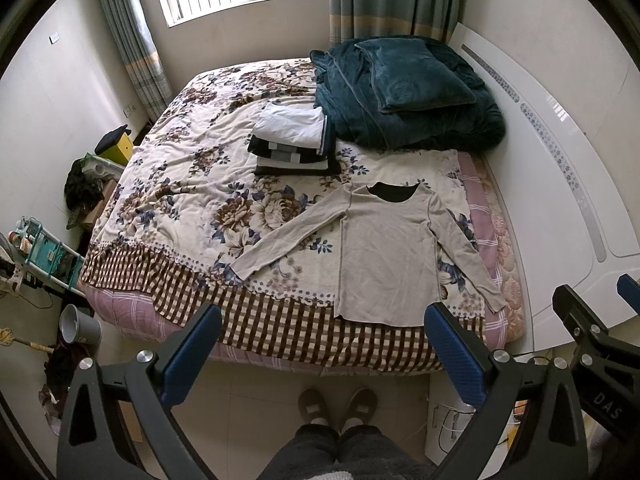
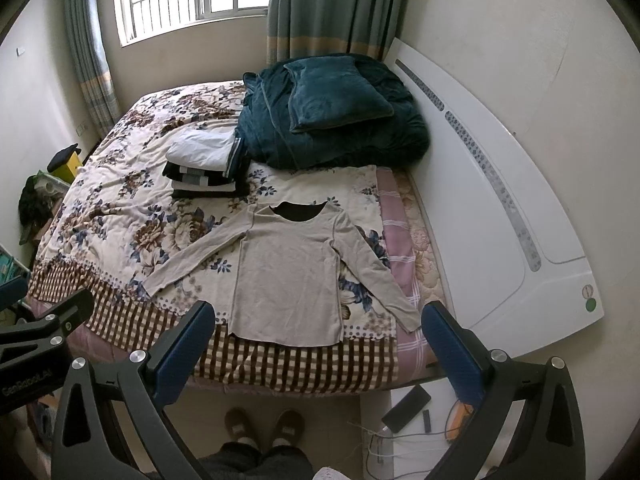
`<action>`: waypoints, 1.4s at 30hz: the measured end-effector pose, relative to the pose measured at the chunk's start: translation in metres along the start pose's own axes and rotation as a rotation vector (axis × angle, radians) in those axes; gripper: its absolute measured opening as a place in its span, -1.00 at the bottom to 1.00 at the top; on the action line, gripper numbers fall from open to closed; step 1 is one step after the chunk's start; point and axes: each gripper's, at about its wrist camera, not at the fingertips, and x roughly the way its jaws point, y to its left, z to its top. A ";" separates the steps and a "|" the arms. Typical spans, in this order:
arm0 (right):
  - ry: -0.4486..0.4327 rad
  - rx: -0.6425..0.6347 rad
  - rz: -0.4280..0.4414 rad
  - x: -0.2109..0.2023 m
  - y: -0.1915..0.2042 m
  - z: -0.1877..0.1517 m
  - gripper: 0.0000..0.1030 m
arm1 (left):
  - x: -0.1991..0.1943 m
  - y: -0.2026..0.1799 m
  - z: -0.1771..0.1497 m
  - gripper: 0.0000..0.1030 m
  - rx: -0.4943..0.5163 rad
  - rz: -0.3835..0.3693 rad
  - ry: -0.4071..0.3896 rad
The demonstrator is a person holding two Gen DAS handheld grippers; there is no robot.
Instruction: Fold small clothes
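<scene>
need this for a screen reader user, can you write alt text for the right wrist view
A beige long-sleeved top lies flat, sleeves spread, at the near edge of a floral bedspread, with the open right gripper held above the bed's edge in front of it. Behind it sit a stack of folded clothes and a teal blanket pile.

A shirt (image 1: 384,248) is lying at lower centre on the bed (image 1: 168,184); a folded stack (image 1: 294,140) is sitting behind it, bedding (image 1: 404,96) at upper right.
</scene>
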 end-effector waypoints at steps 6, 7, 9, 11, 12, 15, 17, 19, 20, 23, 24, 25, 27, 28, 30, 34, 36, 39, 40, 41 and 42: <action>-0.004 0.003 0.000 0.001 -0.001 0.001 1.00 | -0.001 0.000 0.000 1.00 0.000 0.000 -0.003; -0.004 0.003 0.001 0.003 -0.002 0.001 1.00 | -0.001 0.000 0.000 1.00 0.001 0.001 -0.004; -0.003 0.000 0.000 0.002 -0.001 0.002 1.00 | 0.001 -0.005 0.006 1.00 0.001 0.002 -0.006; -0.002 0.000 0.001 0.003 -0.002 0.002 1.00 | 0.001 -0.006 0.006 1.00 0.002 0.001 -0.004; -0.001 -0.002 -0.001 0.003 -0.001 0.002 1.00 | 0.001 -0.007 0.007 1.00 0.001 0.001 -0.004; 0.000 -0.003 0.000 0.002 -0.001 0.004 1.00 | 0.001 -0.006 0.006 1.00 0.003 0.000 -0.003; -0.001 -0.005 -0.001 0.003 -0.001 0.004 1.00 | 0.001 -0.006 0.007 1.00 0.001 0.000 -0.005; 0.000 -0.003 -0.002 0.004 -0.001 0.004 1.00 | 0.001 -0.006 0.006 1.00 0.000 -0.001 -0.005; 0.000 -0.003 -0.001 0.003 -0.001 0.004 1.00 | 0.001 -0.006 0.007 1.00 0.000 0.000 -0.005; 0.001 -0.003 -0.002 0.004 -0.001 0.005 1.00 | 0.001 -0.006 0.007 1.00 0.001 0.001 -0.005; 0.002 -0.004 -0.001 0.003 0.000 0.006 1.00 | 0.001 -0.006 0.007 1.00 0.000 0.001 -0.005; 0.000 -0.003 -0.003 0.004 -0.001 0.005 1.00 | 0.001 -0.006 0.006 1.00 0.000 0.000 -0.006; 0.000 -0.004 -0.002 0.004 0.000 0.005 1.00 | 0.001 -0.006 0.007 1.00 0.000 0.000 -0.004; 0.000 -0.003 -0.003 0.004 -0.001 0.005 1.00 | 0.000 -0.006 0.006 1.00 0.000 0.000 -0.006; -0.001 0.000 -0.004 0.003 -0.001 0.006 1.00 | 0.001 -0.006 0.007 1.00 0.001 0.000 -0.006; -0.001 0.000 -0.004 0.006 -0.001 0.008 1.00 | 0.000 -0.005 0.006 1.00 0.001 -0.001 -0.007; -0.001 0.000 -0.005 0.005 -0.001 0.009 1.00 | 0.001 -0.005 0.006 1.00 0.001 -0.002 -0.007; -0.001 0.000 -0.006 0.005 -0.001 0.009 1.00 | 0.001 -0.006 0.010 1.00 0.000 -0.002 -0.008; -0.001 0.000 -0.004 0.006 -0.001 0.008 1.00 | 0.000 -0.006 0.009 1.00 0.000 -0.002 -0.008; -0.002 0.000 -0.004 0.006 -0.001 0.008 1.00 | 0.001 -0.006 0.009 1.00 0.000 -0.001 -0.008; -0.002 0.000 -0.006 0.006 -0.002 0.009 1.00 | 0.000 -0.005 0.009 1.00 0.000 -0.003 -0.007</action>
